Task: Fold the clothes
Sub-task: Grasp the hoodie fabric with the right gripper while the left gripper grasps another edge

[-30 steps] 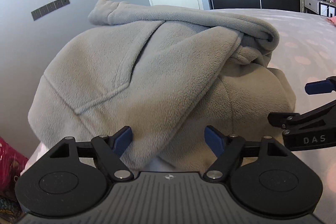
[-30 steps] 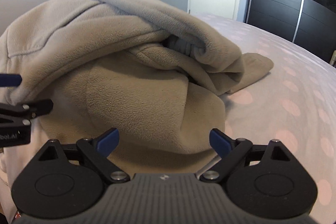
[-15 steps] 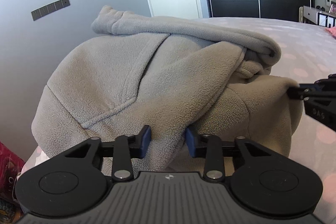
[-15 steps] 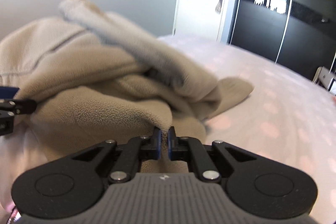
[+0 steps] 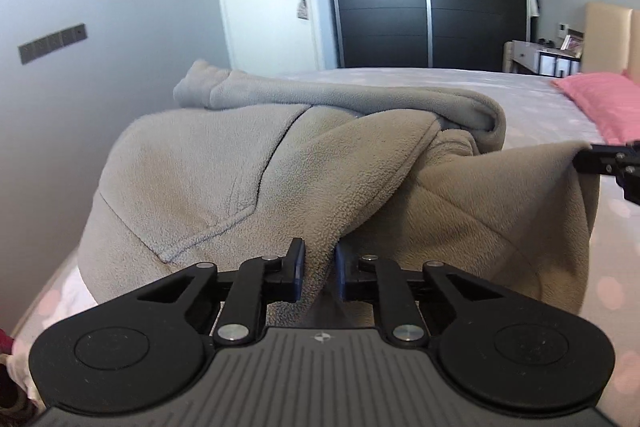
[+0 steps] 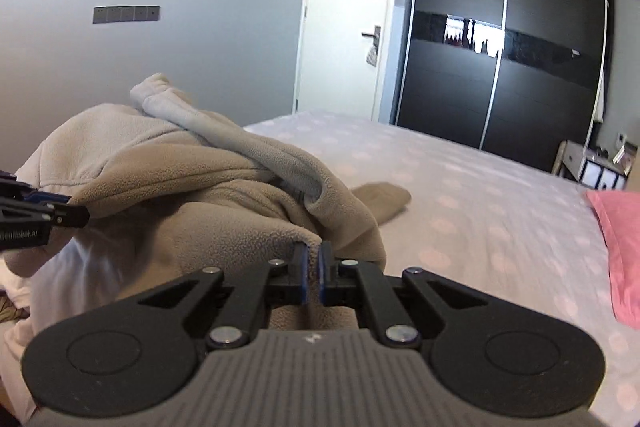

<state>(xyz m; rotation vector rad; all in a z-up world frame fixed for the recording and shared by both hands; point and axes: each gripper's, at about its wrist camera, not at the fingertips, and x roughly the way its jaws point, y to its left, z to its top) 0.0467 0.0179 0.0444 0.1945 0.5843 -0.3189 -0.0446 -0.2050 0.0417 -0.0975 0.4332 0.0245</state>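
A beige-grey fleece garment (image 5: 224, 167) lies bunched on the bed, a sleeve draped across its top. My left gripper (image 5: 318, 267) has a fold of its near edge between the pads, and the jaws are closing on it. In the right wrist view my right gripper (image 6: 313, 267) is shut on a corner of the same fleece garment (image 6: 160, 187), lifted off the sheet. Each gripper shows in the other's view: the right gripper (image 5: 588, 157) holds the cloth's raised right corner, and the left gripper (image 6: 76, 215) sits at the left edge. The hem hangs between them.
The bed (image 6: 460, 207) has a pale spotted sheet stretching away to the right. A pink pillow (image 6: 620, 239) lies at its right end. A dark sliding wardrobe (image 6: 500, 67), a white door (image 6: 348, 19) and a grey wall stand behind. A small bedside unit (image 5: 544, 57) stands far right.
Both grippers went from wide open to closed on the garment's near edge. They rose with it, and the right one drew its corner out to the right.
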